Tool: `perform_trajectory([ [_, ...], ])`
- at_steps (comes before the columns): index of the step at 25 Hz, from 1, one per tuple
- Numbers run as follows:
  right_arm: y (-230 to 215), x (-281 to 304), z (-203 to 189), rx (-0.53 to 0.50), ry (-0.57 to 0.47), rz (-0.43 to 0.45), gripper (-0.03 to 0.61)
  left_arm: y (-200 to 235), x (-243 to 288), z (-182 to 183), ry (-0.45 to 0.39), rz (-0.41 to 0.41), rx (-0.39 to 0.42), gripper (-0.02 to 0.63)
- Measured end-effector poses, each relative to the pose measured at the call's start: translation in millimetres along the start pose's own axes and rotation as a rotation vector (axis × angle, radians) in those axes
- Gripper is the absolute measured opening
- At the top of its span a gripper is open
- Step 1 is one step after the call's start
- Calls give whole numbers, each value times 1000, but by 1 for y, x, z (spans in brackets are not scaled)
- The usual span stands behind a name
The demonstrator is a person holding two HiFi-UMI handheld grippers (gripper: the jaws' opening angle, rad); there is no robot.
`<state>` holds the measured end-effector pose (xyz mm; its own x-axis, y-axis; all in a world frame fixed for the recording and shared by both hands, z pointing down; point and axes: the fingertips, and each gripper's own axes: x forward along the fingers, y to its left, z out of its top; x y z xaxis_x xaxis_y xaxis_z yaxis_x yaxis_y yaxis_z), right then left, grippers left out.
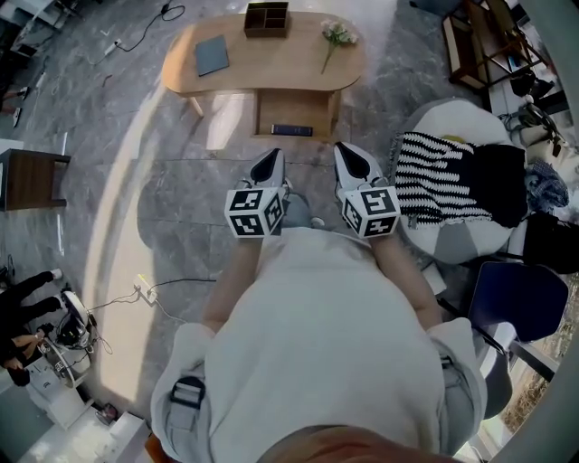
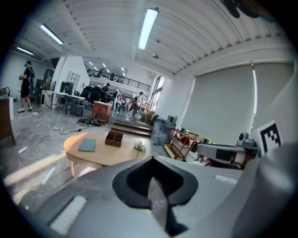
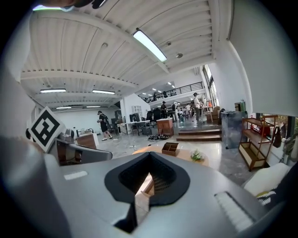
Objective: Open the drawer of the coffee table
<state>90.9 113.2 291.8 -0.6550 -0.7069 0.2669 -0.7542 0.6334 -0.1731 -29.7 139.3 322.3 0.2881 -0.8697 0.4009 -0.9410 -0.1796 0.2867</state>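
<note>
The oval wooden coffee table (image 1: 271, 68) stands ahead of me on the grey floor, well beyond both grippers. A blue book (image 1: 213, 54), a brown divided box (image 1: 267, 18) and a flower sprig (image 1: 336, 38) lie on it. Under its top sits the drawer unit (image 1: 294, 108), with a dark strip (image 1: 291, 129) low on its front. My left gripper (image 1: 269, 158) and right gripper (image 1: 353, 155) are side by side, pointing at the table, both shut and holding nothing. The left gripper view shows the table (image 2: 100, 153) past the shut jaws of the left gripper (image 2: 156, 186). The right gripper (image 3: 146, 183) hides most of the table (image 3: 186, 157) in its own view.
A round white pouf (image 1: 457, 122) with a striped cloth (image 1: 439, 176) stands to my right, a dark chair (image 1: 516, 298) behind it. A wooden rack (image 1: 479, 45) is at the far right, a dark side table (image 1: 32, 176) at the left. A power strip and cable (image 1: 145, 289) lie on the floor.
</note>
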Motion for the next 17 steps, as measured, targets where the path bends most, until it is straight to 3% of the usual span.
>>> perform_trajectory([
  [17,-3,7,5,-3,-8,15,0,0,11,9,-7,-12,-15,-3],
])
